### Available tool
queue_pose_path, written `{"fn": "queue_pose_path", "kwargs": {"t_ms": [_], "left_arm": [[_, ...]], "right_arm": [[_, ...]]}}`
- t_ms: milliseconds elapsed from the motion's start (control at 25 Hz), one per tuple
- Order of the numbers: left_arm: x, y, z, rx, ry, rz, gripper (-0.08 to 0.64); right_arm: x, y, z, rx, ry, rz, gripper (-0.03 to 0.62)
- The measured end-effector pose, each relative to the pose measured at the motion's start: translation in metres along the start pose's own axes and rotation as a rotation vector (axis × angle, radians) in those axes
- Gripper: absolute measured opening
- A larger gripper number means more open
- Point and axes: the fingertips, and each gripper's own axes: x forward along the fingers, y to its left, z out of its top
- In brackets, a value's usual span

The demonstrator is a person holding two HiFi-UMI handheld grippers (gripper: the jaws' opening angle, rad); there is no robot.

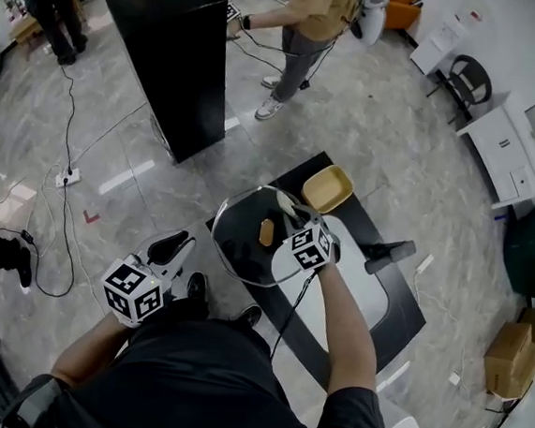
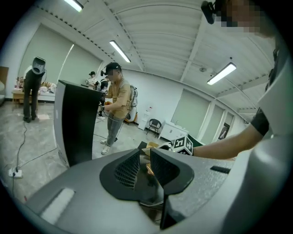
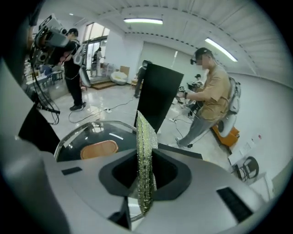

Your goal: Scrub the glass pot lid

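Observation:
The glass pot lid hangs tilted above the black table's left end; its steel rim and tan wooden knob show. My left gripper is shut on the lid's near-left rim. In the left gripper view the dark glass runs between the narrow jaws, with the knob beyond. My right gripper is shut on a thin glittery green scrub pad that stands upright from its jaws. The pad is at the lid's far-right rim. In the right gripper view the lid lies left of the pad.
A tan dish sits at the far end of the black table, with a white basin and a black tool to the right. A tall black cabinet and a standing person are beyond. Cables cross the floor.

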Motion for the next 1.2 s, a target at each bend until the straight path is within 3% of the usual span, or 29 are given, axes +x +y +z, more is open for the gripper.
{"fn": "queue_pose_path", "kwargs": {"t_ms": [200, 440, 760, 1200], "left_arm": [[-0.028, 0.009, -0.018, -0.078, -0.002, 0.088, 0.074], [-0.033, 0.003, -0.03, -0.109, 0.001, 0.102, 0.074], [0.003, -0.034, -0.029, -0.042, 0.048, -0.016, 0.074], [0.053, -0.076, -0.031, 0.038, 0.13, -0.196, 0.074]], "right_arm": [[0.026, 0.011, -0.018, -0.133, 0.114, 0.123, 0.066], [0.02, 0.031, -0.037, -0.151, 0.147, 0.152, 0.066], [-0.007, 0.064, -0.07, -0.024, 0.14, 0.167, 0.066], [-0.029, 0.105, -0.082, 0.155, 0.116, 0.077, 0.066]]}}
